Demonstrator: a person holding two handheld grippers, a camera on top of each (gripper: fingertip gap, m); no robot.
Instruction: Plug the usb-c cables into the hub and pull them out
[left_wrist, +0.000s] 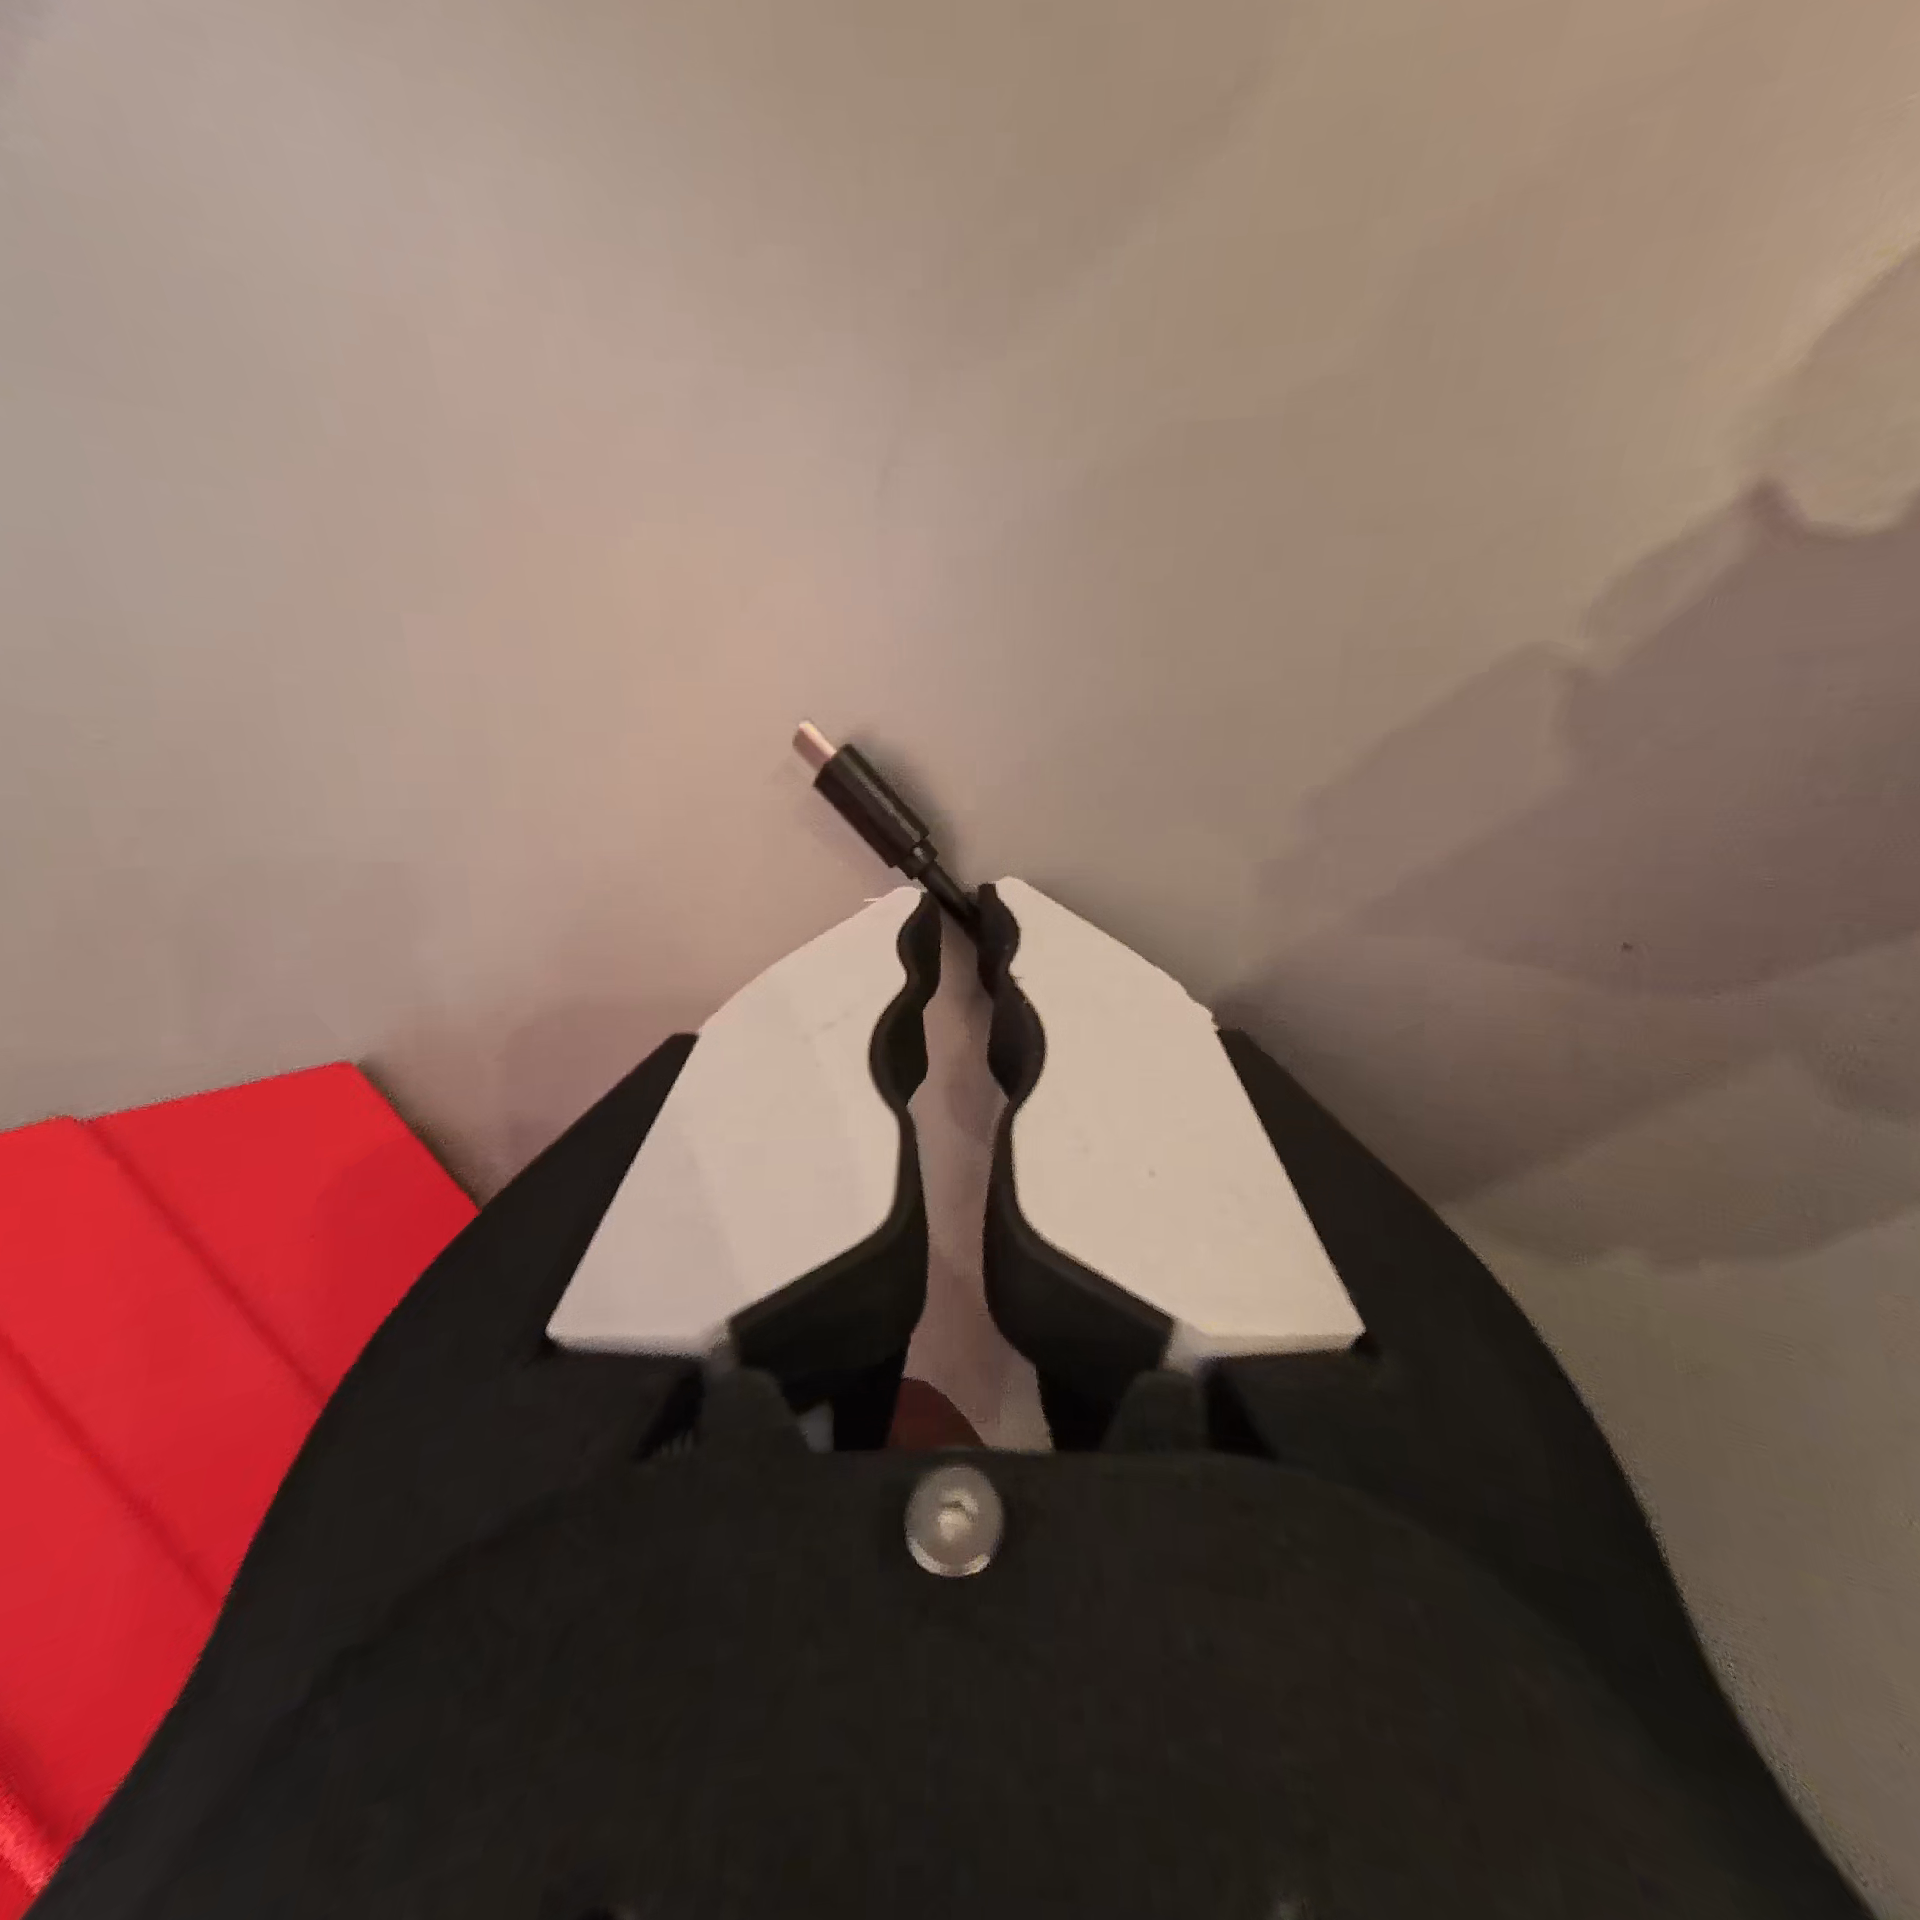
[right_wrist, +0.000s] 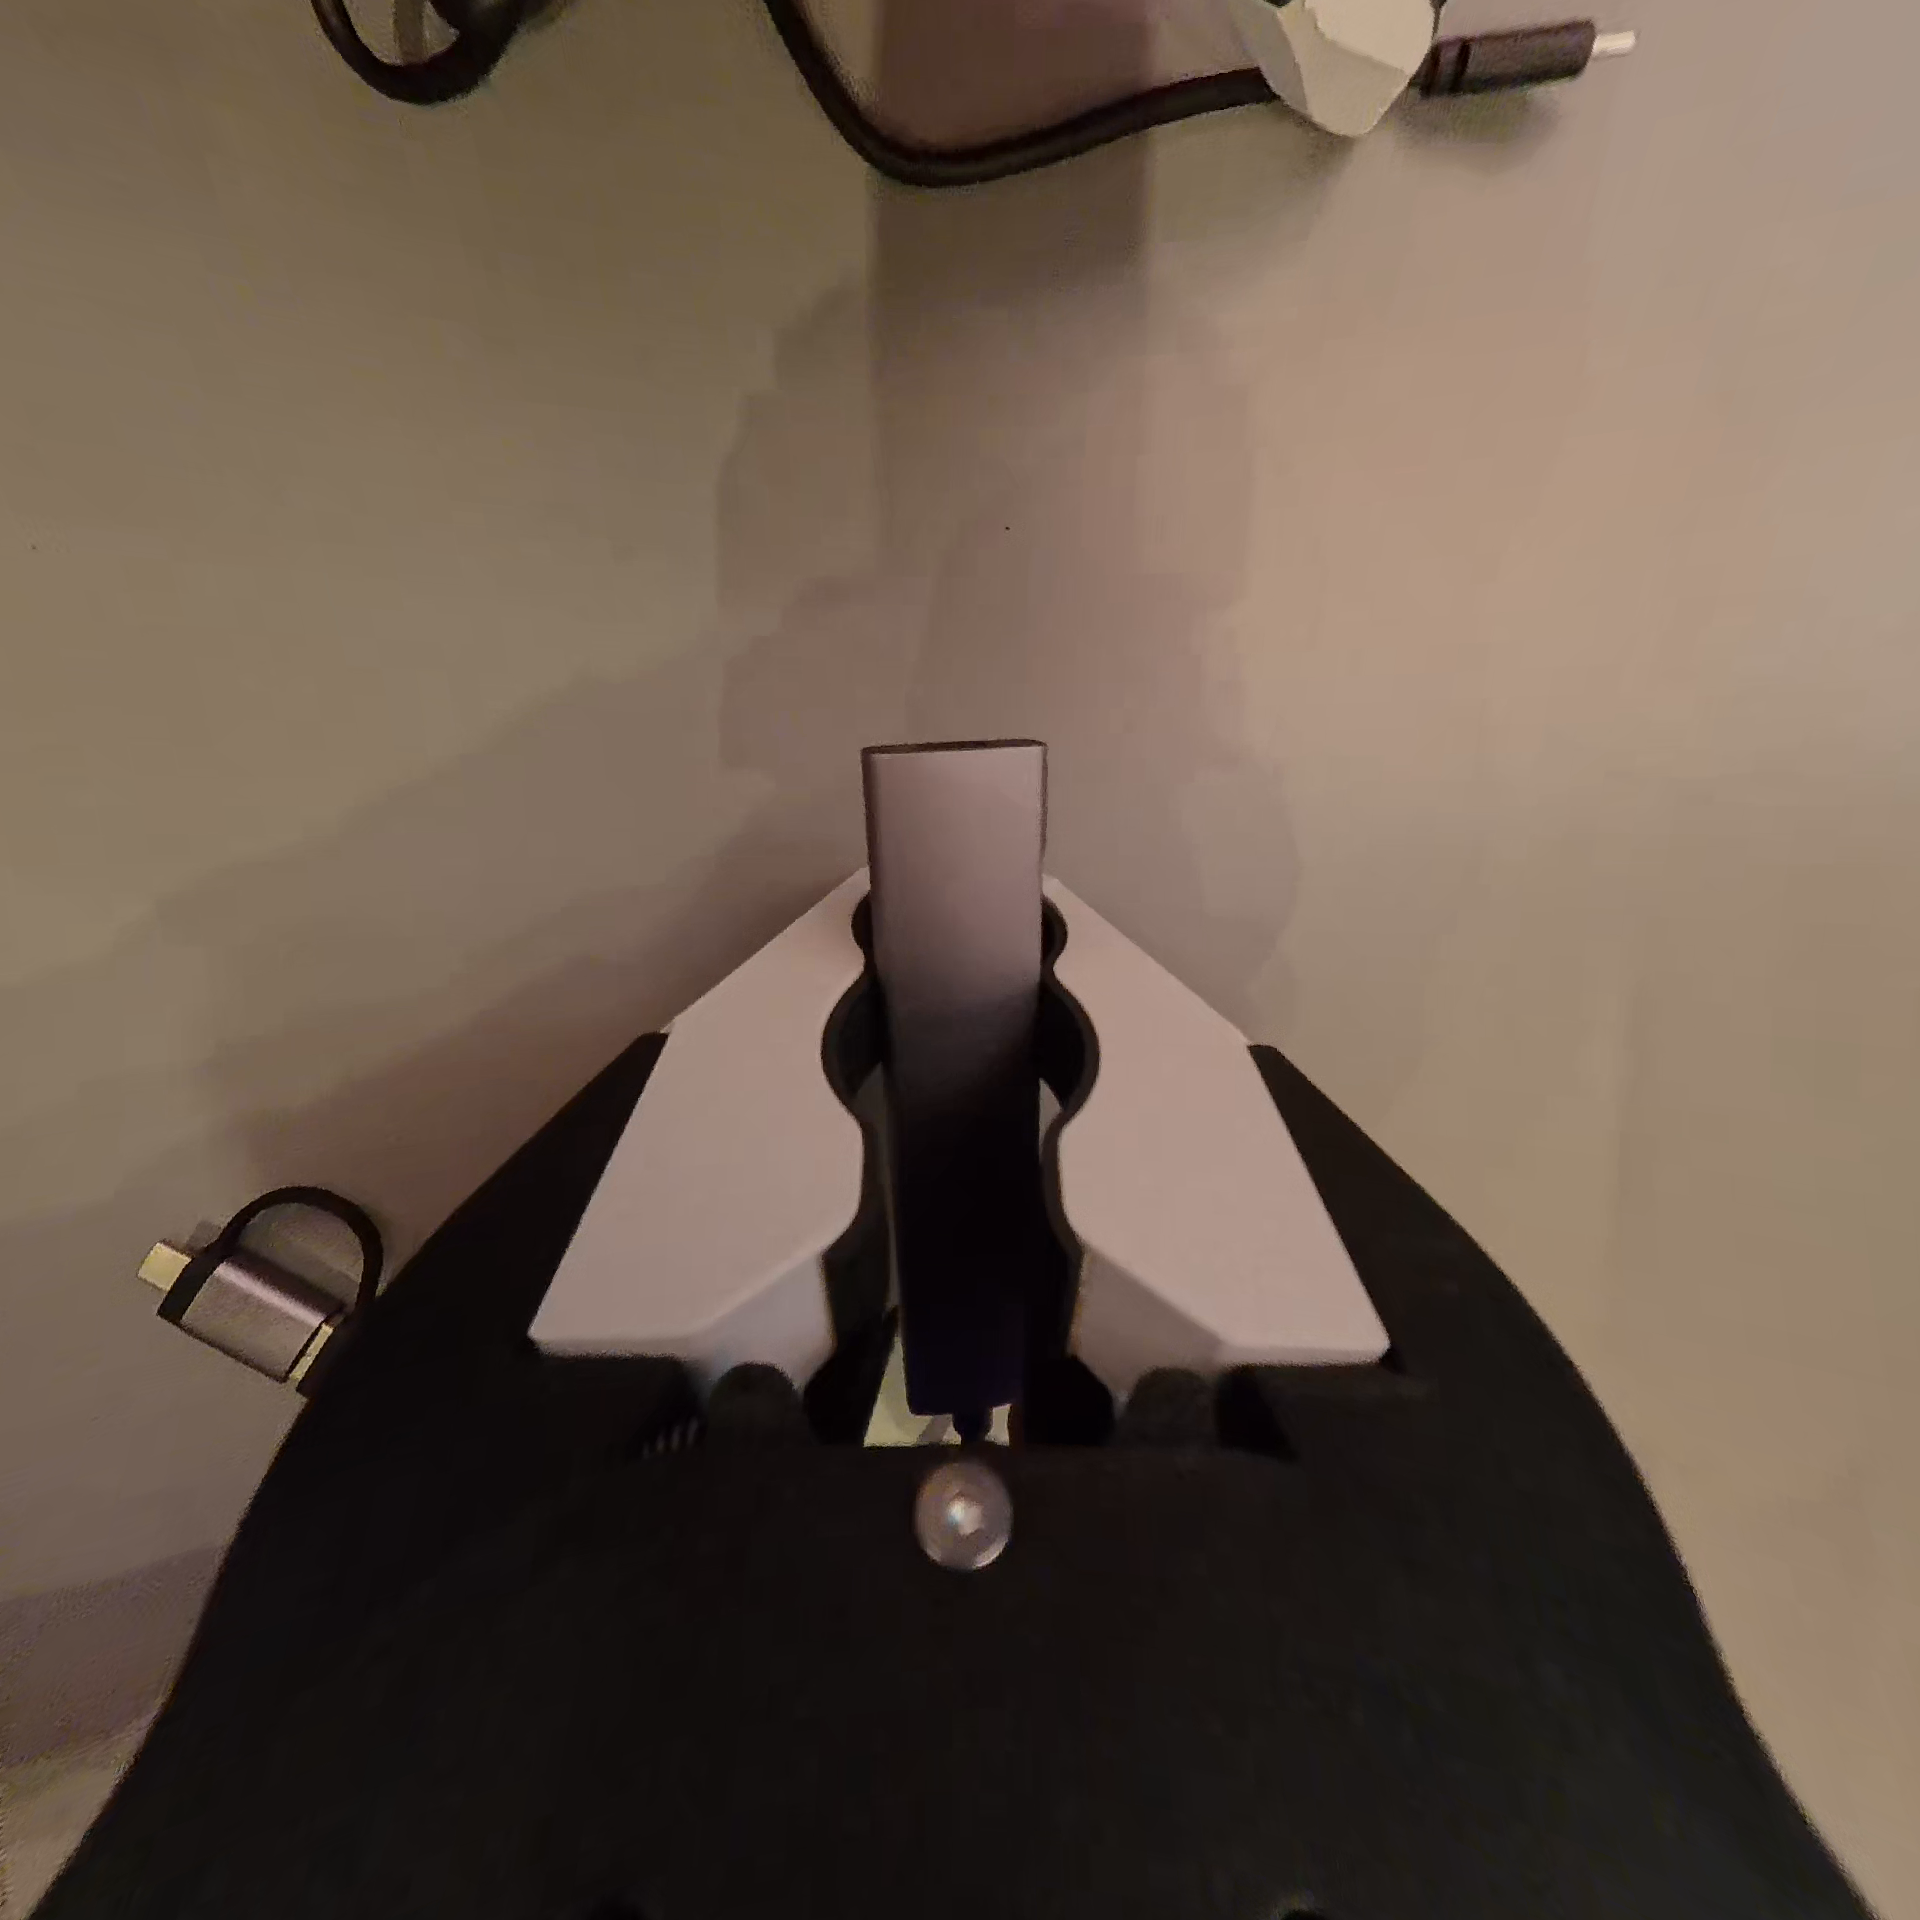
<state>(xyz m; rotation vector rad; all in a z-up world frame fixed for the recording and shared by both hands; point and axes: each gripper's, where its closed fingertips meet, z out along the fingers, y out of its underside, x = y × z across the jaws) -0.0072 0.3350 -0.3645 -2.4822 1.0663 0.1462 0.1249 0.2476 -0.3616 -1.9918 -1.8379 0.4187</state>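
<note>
Only left tool (left_wrist: 961, 902) pinching usb-c cable (left_wrist: 871, 802), right tool (right_wrist: 954, 914) gripping hub (right_wrist: 956, 883)

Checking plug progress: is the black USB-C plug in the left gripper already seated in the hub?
No: the USB-C plug sticks out free beyond the left gripper, its metal tip bare, no hub touching it.

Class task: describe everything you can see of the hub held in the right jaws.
The hub is a slim, flat grey bar, metal by its look, with a dark far end face. It points straight forward, clamped on both sides by the right gripper, jaws shut on it. Its far end sticks out past the fingertips above the pale table; the near end sits in shadow. No cable shows plugged in.
</note>
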